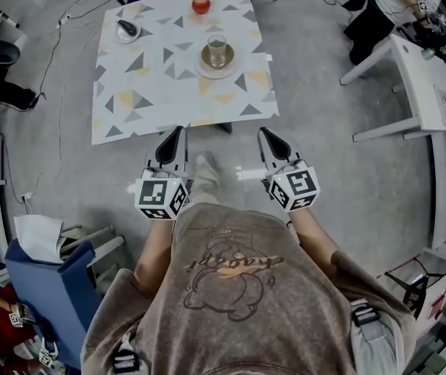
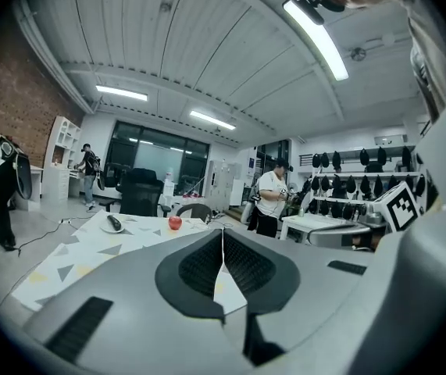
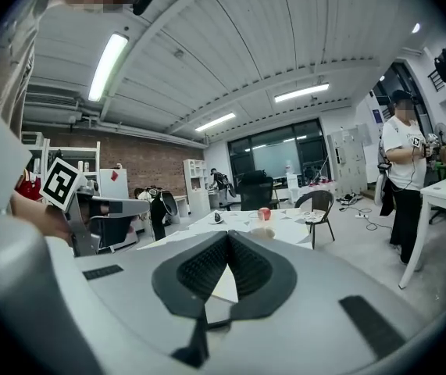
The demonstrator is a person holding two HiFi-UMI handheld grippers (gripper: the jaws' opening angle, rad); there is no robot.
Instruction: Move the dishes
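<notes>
Evidently the left gripper (image 1: 177, 132) and right gripper (image 1: 266, 134) hung just short of the table (image 1: 121, 108), jaws pressed together, empty. Toward its near edge sat a plate (image 1: 205, 69) bearing a glass (image 1: 217, 50): probably stiff, slippery and breakable, best pinched at the rim.

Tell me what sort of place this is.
Probably a lab or recording studio, not a home: loose cables on a grey floor, a white worktable, a wall rack of dark headgear.

Both forearms forward, left gripper (image 1: 179, 131) and right gripper (image 1: 264, 133) side by side, jaws together, empty
</notes>
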